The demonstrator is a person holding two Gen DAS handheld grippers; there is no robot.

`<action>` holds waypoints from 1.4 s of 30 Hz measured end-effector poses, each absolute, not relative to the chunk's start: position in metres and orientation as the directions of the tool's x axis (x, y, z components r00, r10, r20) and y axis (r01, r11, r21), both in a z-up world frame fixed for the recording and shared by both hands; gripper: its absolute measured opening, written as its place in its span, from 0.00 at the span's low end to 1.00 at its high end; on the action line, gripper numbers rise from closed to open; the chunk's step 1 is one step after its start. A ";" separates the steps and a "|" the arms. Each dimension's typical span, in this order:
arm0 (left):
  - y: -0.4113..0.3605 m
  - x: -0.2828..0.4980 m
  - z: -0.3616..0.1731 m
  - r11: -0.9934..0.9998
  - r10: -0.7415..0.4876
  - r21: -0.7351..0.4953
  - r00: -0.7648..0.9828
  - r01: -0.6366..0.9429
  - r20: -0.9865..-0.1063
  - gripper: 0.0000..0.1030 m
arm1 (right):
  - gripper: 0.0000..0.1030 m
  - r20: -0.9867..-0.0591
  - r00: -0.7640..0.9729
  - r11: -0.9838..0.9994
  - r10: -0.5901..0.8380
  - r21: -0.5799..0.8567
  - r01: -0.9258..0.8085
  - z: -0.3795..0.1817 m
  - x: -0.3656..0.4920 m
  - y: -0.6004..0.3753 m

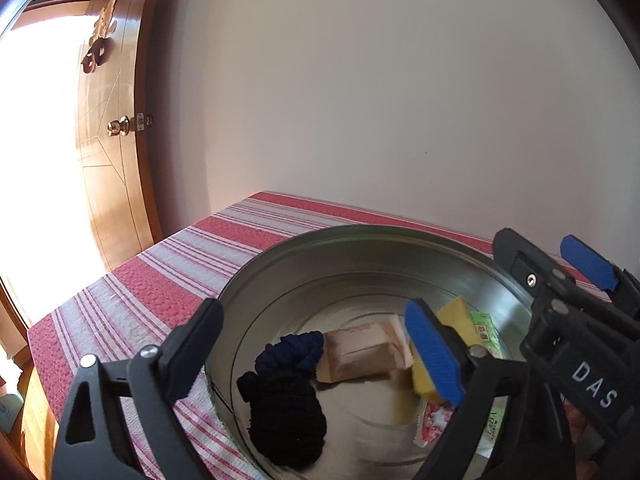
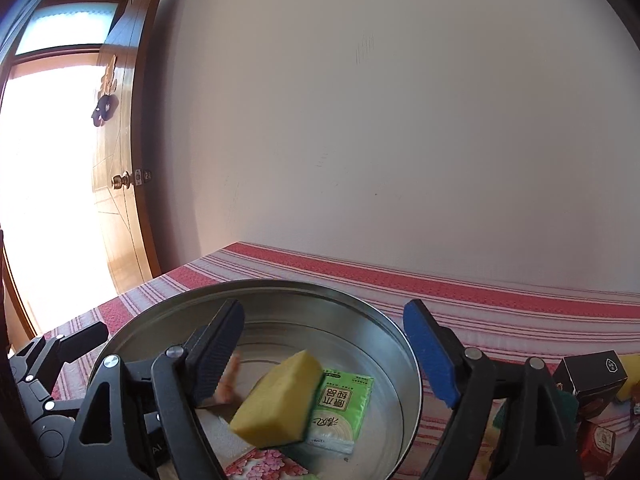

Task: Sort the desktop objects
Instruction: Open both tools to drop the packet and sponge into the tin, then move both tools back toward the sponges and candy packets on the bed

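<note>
The soft, light sponge (image 2: 276, 398), seen low in the frame, is best pinched at its sides by the right hand-held gripper (image 2: 324, 360), now held apart and empty.

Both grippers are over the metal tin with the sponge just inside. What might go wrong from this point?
1. The right gripper and left gripper, both open, crowd over the round metal tin; their frames may collide.
2. The yellow sponge leans tilted on the green tissue pack and may tip.
3. The black box and other items sit right of the tin; a swing that way might knock them.
</note>
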State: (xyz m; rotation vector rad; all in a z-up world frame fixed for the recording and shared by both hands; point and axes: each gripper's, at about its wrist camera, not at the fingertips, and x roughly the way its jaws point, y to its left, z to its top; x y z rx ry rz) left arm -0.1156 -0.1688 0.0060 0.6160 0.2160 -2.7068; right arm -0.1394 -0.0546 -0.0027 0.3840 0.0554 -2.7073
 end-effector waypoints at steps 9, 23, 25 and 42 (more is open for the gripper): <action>-0.162 -0.109 0.008 -0.922 -0.326 -0.069 -0.859 0.382 -0.396 0.99 | 1.00 -0.083 -0.967 -0.969 -0.240 -0.036 0.244 0.010 -0.106 -0.039; -0.127 -0.095 0.011 -0.925 -0.356 -0.020 -0.884 0.379 -0.303 0.99 | 1.00 -0.169 -0.962 -0.975 -0.215 -0.023 0.222 0.002 -0.103 -0.009; -0.127 -0.095 0.012 -0.926 -0.354 -0.021 -0.885 0.378 -0.303 0.99 | 1.00 -0.149 -0.967 -0.976 -0.208 -0.027 0.214 0.001 -0.098 -0.002; -0.097 -0.090 0.010 -0.950 -0.301 0.017 -0.905 0.311 -0.301 0.99 | 1.00 -0.054 -0.995 -0.991 -0.088 -0.098 0.093 -0.006 -0.063 0.049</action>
